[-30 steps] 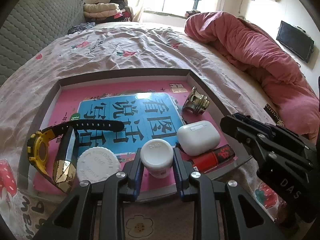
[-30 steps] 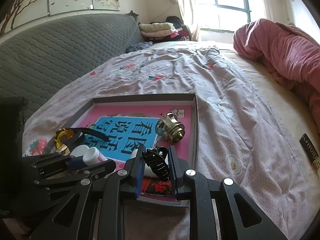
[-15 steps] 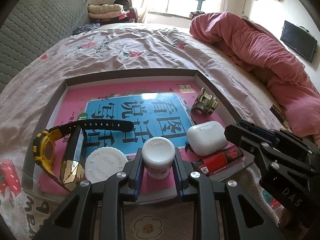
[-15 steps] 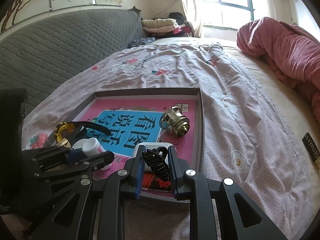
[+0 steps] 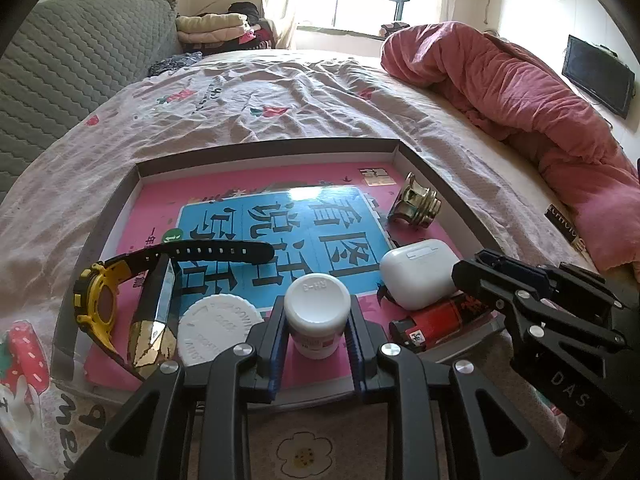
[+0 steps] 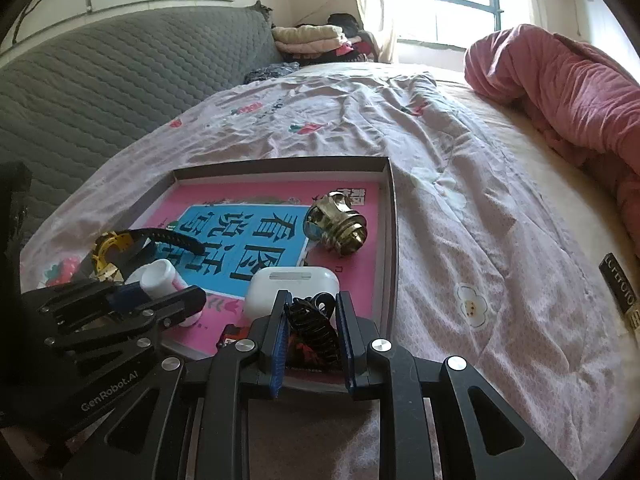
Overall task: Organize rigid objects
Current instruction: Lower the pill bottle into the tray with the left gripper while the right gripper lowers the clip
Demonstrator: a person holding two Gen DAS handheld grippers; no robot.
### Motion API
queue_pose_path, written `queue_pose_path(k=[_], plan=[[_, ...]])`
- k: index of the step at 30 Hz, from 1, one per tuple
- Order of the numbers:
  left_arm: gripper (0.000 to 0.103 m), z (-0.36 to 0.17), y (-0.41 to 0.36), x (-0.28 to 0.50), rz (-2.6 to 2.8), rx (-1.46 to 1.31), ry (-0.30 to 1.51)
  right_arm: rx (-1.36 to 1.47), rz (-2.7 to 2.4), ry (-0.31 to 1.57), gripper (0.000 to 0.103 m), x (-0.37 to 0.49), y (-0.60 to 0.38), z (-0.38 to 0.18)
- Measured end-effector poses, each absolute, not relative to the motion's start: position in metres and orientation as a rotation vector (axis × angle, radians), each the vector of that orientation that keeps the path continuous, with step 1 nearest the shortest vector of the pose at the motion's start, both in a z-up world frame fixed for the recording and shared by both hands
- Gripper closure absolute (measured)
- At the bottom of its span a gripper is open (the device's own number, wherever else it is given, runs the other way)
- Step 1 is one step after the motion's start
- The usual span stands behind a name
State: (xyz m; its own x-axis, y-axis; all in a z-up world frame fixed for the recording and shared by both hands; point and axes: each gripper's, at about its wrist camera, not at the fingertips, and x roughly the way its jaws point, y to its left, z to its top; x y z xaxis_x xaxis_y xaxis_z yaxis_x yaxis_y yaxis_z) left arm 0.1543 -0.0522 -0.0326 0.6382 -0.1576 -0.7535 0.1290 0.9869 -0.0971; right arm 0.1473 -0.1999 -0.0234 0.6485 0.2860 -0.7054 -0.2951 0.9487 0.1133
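Closest in, the left claw (image 5: 317, 322) is clamped on a small white bottle (image 5: 317, 316), held over the near edge of the shallow box tray (image 5: 256, 148) sitting on the bed (image 5: 280, 100). The right claw (image 6: 311, 326) is gripping a black hair clip (image 6: 312, 330), also above the tray's near edge. In the tray, just past the bottle: a white round lid (image 5: 218, 330), a gold-tipped dark piece (image 5: 154, 320), a yellow and black watch (image 5: 120, 280), a red lighter (image 5: 436, 320) and a white earbuds case (image 5: 420, 272). Further back there's a brass fitting (image 5: 416, 202). Way behind, a pink duvet (image 5: 520, 104) is bunched up by the window.
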Motion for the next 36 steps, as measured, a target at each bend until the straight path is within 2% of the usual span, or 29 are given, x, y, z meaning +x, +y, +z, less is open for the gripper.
queue_pose_path(k=[20,36], plan=[[0.076,-0.0326,-0.0452,0.1510,-0.129,-0.039,0.863,-0.098,0.319,0.801,0.080,0.1397,-0.1986,-0.0303],[0.076,-0.0336,-0.0441,0.1503,-0.129,-0.040,0.865,-0.083,0.341,0.801,0.076,0.1384,-0.1994,-0.0306]])
